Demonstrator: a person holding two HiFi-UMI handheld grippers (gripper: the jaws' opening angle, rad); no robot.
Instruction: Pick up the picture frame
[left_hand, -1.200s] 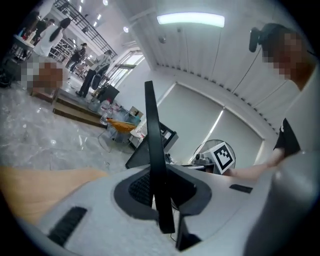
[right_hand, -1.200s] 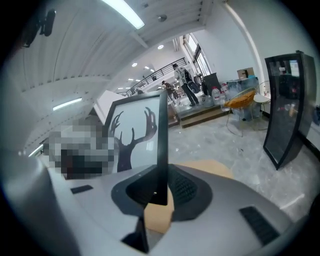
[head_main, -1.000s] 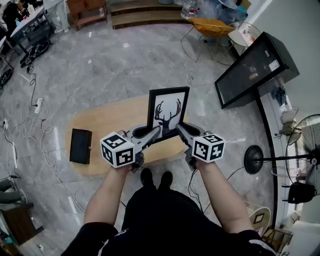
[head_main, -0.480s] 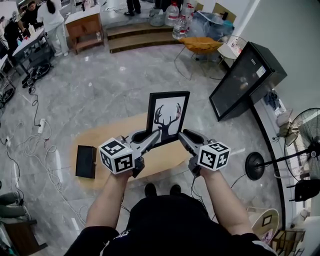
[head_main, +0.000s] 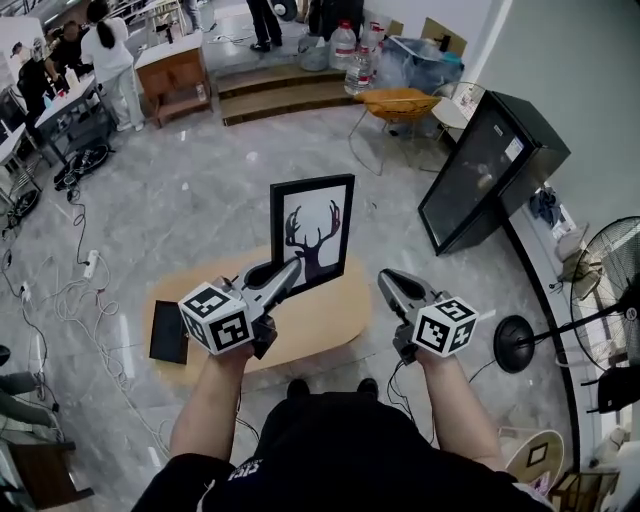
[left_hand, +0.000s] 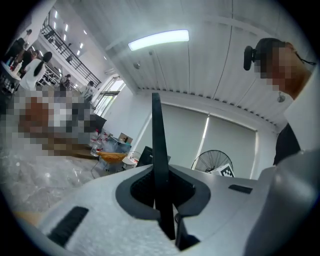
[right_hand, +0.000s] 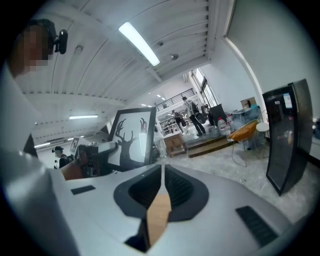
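Where the oval wooden worktop (head_main: 310, 325) reaches its left end, item one: a black box (head_main: 168, 332), lying flat, well apart from everything else and no part of the task.

Item two: left gripper (head_main: 288, 270), pointing roughly level. Its jaws pinch the lower left edge of the picture frame. In the left gripper view the frame appears edge-on, a dark slat clamped between the pads.

Item three: picture frame (head_main: 312, 235), with black border, white mat and stag-head silhouette. It is upright, slightly tilted, print towards the person, and held by the left gripper alone. It looks raised off the worktop, but the steep head view does not settle how clear it hangs.

Item four: right gripper (head_main: 384, 278), to the right of the frame and apart from it. Its jaws have just been closing and now stand almost together with nothing between them. Only a sliver of wood shows through the slit in the right gripper view.

Item five: black cabinet (head_main: 490, 165) on the floor at far right, with a standing fan (head_main: 600, 265) beyond it; neither is concerned.

Status, as judged: the grasp is made and the lift is apparently done or nearly so, on one gripper. Outstanding: getting the frame fully clear and steady. A one-edge pinch on a tall flat thing may let it swing.
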